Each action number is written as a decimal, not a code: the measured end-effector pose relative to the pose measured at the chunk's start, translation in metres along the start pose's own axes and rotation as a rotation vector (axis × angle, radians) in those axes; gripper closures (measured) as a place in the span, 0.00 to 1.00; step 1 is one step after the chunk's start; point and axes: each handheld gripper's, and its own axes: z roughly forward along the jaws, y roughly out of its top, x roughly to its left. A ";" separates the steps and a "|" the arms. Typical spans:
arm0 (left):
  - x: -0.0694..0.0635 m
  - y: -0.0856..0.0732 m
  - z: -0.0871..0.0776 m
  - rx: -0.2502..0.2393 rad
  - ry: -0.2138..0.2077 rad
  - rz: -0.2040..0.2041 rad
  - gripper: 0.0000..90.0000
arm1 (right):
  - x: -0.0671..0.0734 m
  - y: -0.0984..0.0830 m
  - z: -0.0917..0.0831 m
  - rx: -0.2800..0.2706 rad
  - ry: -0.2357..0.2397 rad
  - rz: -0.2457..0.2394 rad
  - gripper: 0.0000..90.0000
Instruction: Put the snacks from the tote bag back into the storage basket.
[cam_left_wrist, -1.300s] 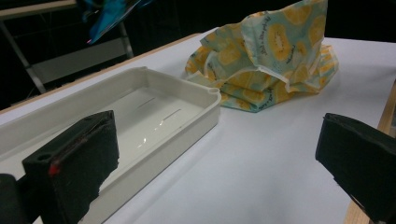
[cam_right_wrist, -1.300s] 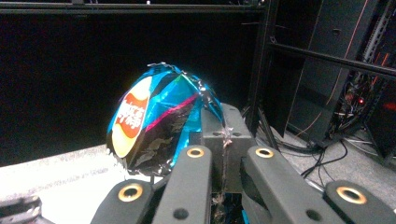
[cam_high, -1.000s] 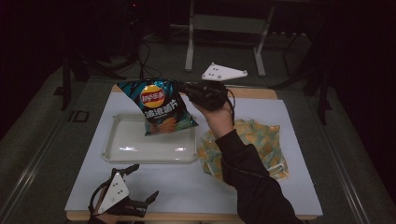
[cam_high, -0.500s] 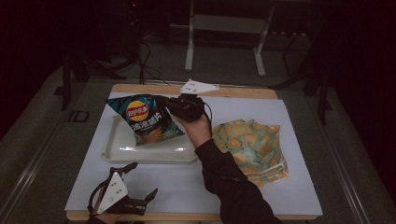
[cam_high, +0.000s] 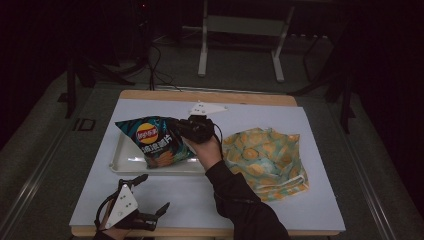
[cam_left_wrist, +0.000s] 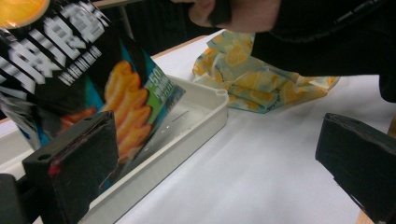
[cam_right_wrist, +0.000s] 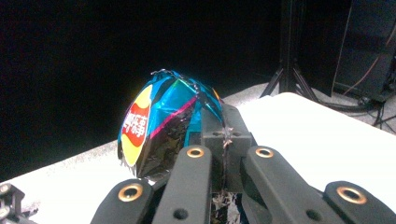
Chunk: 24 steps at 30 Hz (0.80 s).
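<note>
- The left gripper (cam_high: 150, 212) rests at the near left corner of the desk (cam_high: 320, 200); its fingers (cam_left_wrist: 74, 163) stand wide apart with nothing between them.
- A white tray (cam_high: 122, 162) lies on the left half of the desk.
- The bag of crisps (cam_high: 152, 140) hangs tilted over the tray, its lower edge down in it.
- The right gripper (cam_high: 175, 130) has its fingers (cam_right_wrist: 219, 135) clamped tight on the bag's sealed edge.
- A yellow-patterned cloth bag (cam_high: 267, 160) lies crumpled to the right, just beside the tray.
</note>
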 end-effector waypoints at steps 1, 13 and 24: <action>0.000 0.000 0.000 0.000 0.000 0.000 0.00 | 0.000 -0.003 -0.001 -0.002 0.000 0.007 1.00; 0.000 0.000 0.002 0.015 -0.008 0.000 0.00 | -0.021 -0.028 -0.017 0.043 -0.050 0.069 1.00; -0.002 -0.001 0.004 0.024 -0.024 0.005 0.00 | -0.041 -0.034 -0.009 0.109 -0.106 0.106 1.00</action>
